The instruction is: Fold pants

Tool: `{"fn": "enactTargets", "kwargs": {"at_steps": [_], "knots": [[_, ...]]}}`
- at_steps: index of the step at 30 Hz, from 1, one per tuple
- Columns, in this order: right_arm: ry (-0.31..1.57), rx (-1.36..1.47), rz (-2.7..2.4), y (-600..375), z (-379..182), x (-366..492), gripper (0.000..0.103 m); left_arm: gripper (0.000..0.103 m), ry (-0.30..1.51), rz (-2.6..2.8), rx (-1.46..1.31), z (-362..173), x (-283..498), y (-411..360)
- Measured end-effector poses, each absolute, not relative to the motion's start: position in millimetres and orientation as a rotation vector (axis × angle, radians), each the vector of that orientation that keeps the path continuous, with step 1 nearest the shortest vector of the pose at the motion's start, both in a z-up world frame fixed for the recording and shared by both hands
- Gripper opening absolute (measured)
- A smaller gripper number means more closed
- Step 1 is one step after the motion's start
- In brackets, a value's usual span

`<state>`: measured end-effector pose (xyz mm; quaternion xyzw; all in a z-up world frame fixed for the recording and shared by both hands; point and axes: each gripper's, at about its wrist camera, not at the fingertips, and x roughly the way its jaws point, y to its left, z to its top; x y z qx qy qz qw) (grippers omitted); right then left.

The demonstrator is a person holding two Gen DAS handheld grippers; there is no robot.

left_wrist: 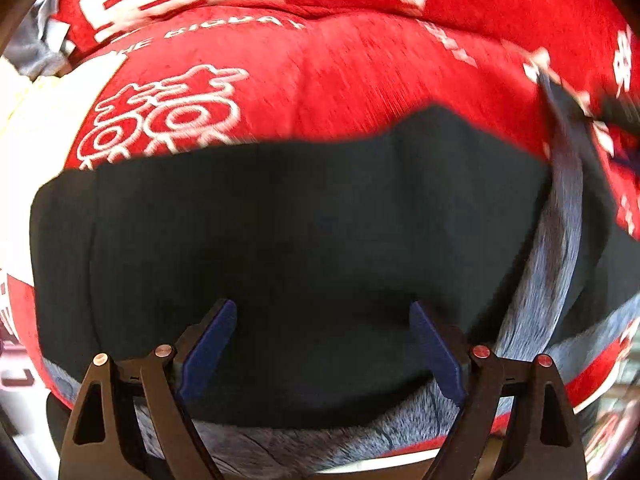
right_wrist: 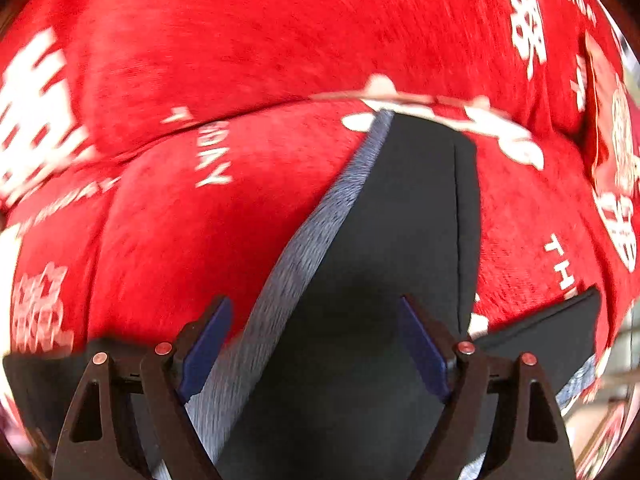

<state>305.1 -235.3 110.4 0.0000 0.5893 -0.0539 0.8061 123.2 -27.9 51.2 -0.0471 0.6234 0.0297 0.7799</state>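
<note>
The black pants (left_wrist: 296,232) with a grey fleecy lining (left_wrist: 552,264) lie on a red blanket (left_wrist: 360,68) with white print. In the left wrist view the pants fill the lower half, and the lining shows along the right and bottom edges. My left gripper (left_wrist: 323,312) is open just above the black fabric and holds nothing. In the right wrist view a pant leg (right_wrist: 404,216) runs away from me, with a grey lining strip (right_wrist: 320,216) along its left edge. My right gripper (right_wrist: 316,308) is open over this leg and holds nothing.
The red blanket (right_wrist: 200,80) covers the whole surface, bulging in soft folds behind the pants. A pale cream cloth (left_wrist: 36,112) and a grey item (left_wrist: 36,48) lie at the far left in the left wrist view. A further black flap (right_wrist: 560,328) lies at the right.
</note>
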Motion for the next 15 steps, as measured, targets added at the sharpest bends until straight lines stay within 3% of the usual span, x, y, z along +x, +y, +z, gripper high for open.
{"fn": "enactTargets", "kwargs": {"at_steps": [2, 7, 9, 10, 11, 15], "knots": [[1.302, 0.029, -0.145, -235.8, 94.8, 323.3, 0.086, 0.101, 1.339, 0.061, -0.067, 49.0, 110.2, -33.7], [1.398, -0.05, -0.201, -243.7, 51.2, 348.1, 0.081, 0.102, 1.371, 0.02, -0.086, 44.1, 96.3, -28.3], [1.368, -0.05, -0.201, -251.8, 59.1, 342.8, 0.024, 0.102, 1.384, 0.02, -0.09, 44.5, 96.6, -28.5], [1.368, -0.022, -0.173, -257.2, 65.0, 338.3, 0.015, 0.102, 1.392, 0.02, -0.094, 45.2, 97.8, -28.3], [1.361, 0.039, -0.134, -267.1, 74.5, 329.4, 0.009, 0.102, 1.398, 0.021, -0.101, 45.9, 98.6, -26.6], [1.227, 0.128, -0.14, -311.0, 117.6, 272.8, 0.009, 0.102, 1.37, -0.007, -0.141, 57.9, 105.5, -21.6]]}}
